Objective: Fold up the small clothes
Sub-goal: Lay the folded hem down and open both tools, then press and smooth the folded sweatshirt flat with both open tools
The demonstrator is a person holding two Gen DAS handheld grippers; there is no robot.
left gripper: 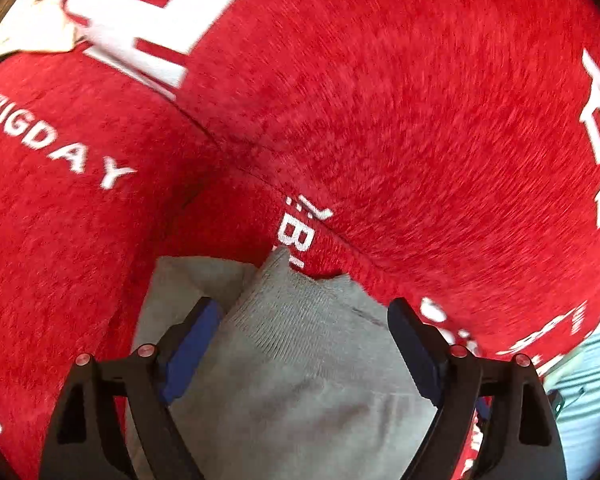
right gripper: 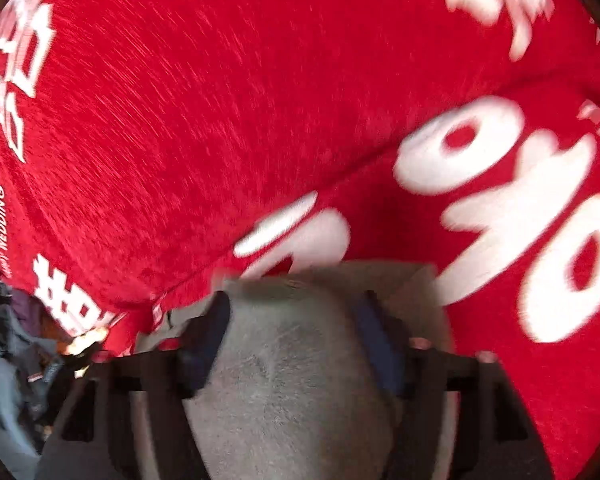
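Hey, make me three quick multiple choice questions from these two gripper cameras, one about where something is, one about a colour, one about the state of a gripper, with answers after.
1. Where is the grey knitted garment in the left wrist view?
A. between the left gripper's fingers
B. far off at the top edge
C. hanging on a hook

2. What colour is the cloth under the garment?
A. green with black stripes
B. red with white lettering
C. plain yellow

3. How do the jaws of the left gripper stand?
A. shut tight on the cloth
B. out of view
C. apart, not pinching the garment

Answers: 1 A, grey knit fills the gap between the fingers. 2 B, red fabric with white letters fills both views. 3 C, both pads stand wide with grey knit loose between them.
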